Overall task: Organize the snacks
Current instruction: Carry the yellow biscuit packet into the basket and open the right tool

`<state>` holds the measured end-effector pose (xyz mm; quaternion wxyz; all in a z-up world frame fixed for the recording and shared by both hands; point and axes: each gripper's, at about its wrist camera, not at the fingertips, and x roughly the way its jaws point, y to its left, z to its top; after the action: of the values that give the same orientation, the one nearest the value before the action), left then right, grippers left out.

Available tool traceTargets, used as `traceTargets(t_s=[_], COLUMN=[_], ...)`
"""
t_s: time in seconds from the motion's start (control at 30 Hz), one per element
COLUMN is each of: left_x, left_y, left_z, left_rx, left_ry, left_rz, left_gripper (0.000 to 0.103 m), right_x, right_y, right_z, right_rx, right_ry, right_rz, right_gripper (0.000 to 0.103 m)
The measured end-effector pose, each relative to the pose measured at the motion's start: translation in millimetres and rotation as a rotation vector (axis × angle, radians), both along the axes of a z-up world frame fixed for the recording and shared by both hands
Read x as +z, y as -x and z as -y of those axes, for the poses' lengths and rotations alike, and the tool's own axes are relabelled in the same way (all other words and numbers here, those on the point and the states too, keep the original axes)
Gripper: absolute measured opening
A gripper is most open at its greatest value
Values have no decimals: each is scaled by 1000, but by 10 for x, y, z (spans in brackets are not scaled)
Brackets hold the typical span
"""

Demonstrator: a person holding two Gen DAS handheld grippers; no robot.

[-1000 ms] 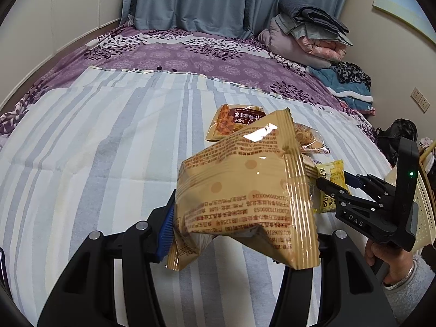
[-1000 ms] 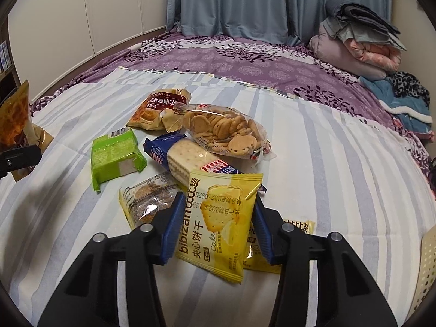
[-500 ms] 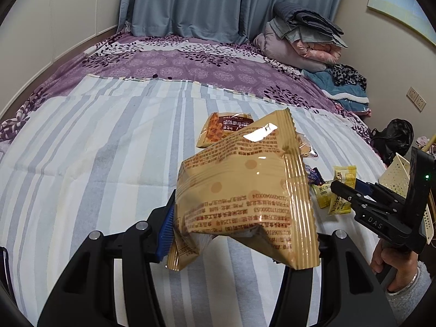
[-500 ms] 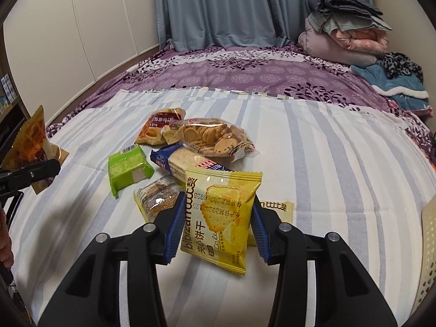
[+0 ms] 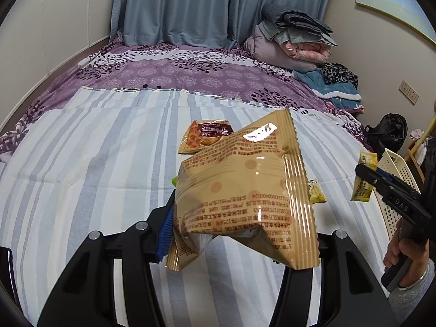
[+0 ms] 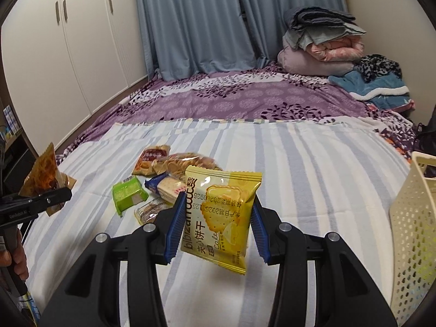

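Observation:
My left gripper [image 5: 239, 234] is shut on a tan snack bag [image 5: 245, 190] and holds it above the striped bed sheet; it also shows in the right wrist view [image 6: 46, 174]. My right gripper [image 6: 216, 229] is shut on a yellow biscuit packet [image 6: 218, 218] and holds it in the air; it shows in the left wrist view [image 5: 363, 179] too. Several snacks lie on the sheet: an orange-brown packet [image 6: 150, 159], a clear bag of round biscuits [image 6: 185, 163], a green packet [image 6: 128, 194], a blue cracker pack [image 6: 166, 186] and a small clear-wrapped cake [image 6: 150, 211].
A cream perforated basket [image 6: 414, 231] stands at the right edge of the bed, also in the left wrist view [image 5: 395, 169]. Another small yellow packet [image 5: 316, 193] lies on the sheet. Folded blankets [image 6: 321, 46] sit at the back right. White cupboards [image 6: 68, 54] line the left wall.
Both grippers have risen and pulled back from the snack pile, each with its packet. The right gripper has swung right, and the basket has come into its view.

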<state>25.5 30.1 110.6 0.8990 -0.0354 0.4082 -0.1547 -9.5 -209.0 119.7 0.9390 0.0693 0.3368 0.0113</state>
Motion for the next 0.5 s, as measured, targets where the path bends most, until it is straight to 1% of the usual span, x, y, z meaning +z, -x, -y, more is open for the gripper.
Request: traceTargets(t_s=[0.17,0.3,0.5], left_x=[84,149,232], left_y=[51,104,153], left_z=[122,259,509], left_rx=[-20,-40,-78], left_ry=[-7,-15,-26], left_rz=[14,24,36], left_gripper=[55,55,55], right_x=[132,205,340], right_y=[192,377,699], right_z=[250,511,863], right_rx=[-50,-103,-189], right_ry=[-12,-50,-47], right_rz=[39,59,106], right_gripper=[45,45,45])
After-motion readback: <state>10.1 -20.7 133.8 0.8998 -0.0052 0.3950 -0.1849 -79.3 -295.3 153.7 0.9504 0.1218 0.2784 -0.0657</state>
